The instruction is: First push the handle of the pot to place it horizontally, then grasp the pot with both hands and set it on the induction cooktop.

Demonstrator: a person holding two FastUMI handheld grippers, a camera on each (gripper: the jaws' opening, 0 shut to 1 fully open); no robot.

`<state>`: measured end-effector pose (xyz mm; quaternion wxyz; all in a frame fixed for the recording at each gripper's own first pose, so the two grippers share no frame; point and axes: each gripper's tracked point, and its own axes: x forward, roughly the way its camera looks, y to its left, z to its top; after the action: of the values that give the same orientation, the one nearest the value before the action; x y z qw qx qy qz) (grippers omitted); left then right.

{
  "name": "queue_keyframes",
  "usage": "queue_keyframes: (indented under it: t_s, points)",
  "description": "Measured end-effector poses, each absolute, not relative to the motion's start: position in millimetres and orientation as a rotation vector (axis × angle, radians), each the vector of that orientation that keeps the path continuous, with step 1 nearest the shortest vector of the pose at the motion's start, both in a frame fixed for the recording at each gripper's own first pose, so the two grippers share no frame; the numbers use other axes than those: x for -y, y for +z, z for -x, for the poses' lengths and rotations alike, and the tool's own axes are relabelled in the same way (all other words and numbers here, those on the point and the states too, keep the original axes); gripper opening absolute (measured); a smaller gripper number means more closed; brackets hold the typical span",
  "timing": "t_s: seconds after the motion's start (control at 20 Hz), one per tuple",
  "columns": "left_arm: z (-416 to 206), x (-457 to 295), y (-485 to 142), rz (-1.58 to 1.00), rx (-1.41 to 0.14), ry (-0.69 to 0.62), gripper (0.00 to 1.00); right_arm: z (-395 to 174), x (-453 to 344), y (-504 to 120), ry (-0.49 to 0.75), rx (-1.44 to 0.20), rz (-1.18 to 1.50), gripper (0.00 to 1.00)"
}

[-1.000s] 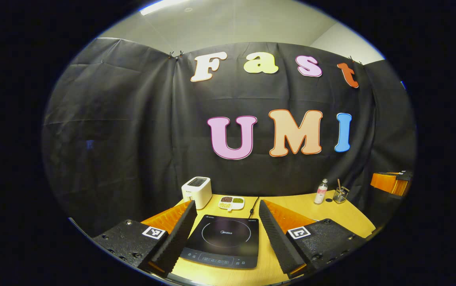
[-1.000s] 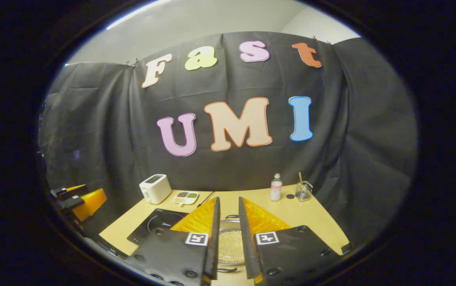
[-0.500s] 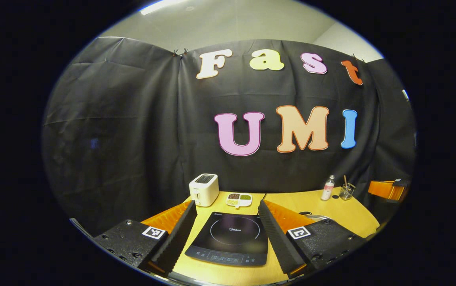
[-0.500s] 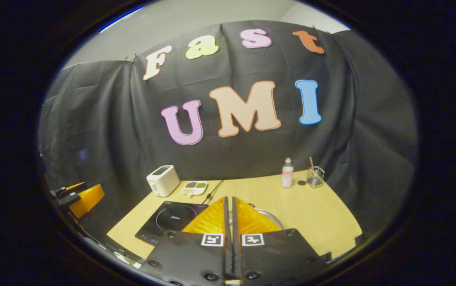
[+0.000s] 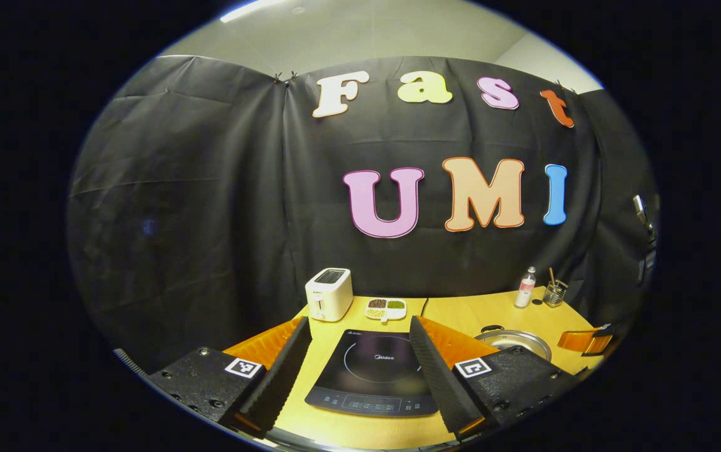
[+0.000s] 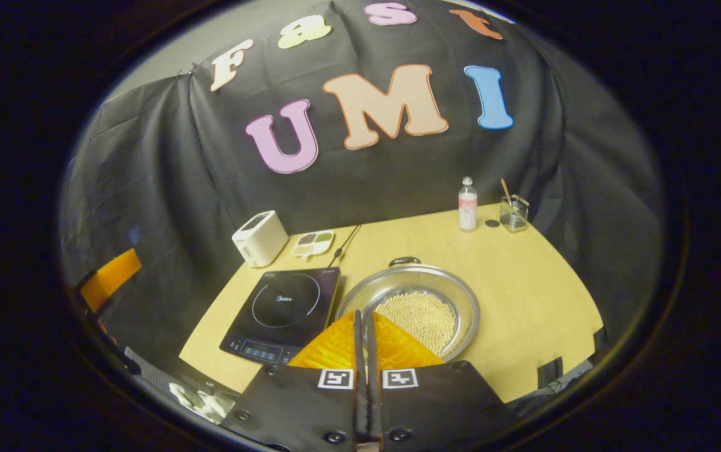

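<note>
Plainly a shallow metal pot (image 6: 415, 301), wide and round, sitting on the table (image 6: 524, 295) just to the right of the cooktop (image 6: 282, 307), rim close beside the cooktop's edge. Holds a heap of small pale beads (image 6: 420, 314) in the bottom, so probably heavier than the thin steel suggests, and likely to spill if tipped. Stiff, smooth and slippery by the look of it; best taken at the handles, not the rim. One dark loop handle (image 6: 404, 260) at the far side; the near handle hidden behind the right claw (image 6: 367, 326). Right claw pressed together with nothing between its fingers, poised above the pot's near edge, apparently ready for the push. Left claw (image 5: 357, 364) spread wide and holding nothing, framing the cooktop, with the pot off to its right. Farther back: a toaster (image 6: 260, 237), a small dish (image 6: 313, 243), a bottle (image 6: 467, 206) and a glass (image 6: 514, 213) along the wall.
</note>
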<state>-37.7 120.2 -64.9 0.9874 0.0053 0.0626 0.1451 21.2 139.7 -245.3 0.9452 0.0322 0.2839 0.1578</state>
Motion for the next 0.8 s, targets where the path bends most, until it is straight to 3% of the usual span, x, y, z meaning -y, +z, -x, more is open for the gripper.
queue_keyframes:
  t_s: [0.8]
  points:
    - [55.3,-182.4,-97.9,-0.03,-0.194,0.337,0.95,24.3,-169.0,-379.3,0.308,-1.004,-0.088,0.03]
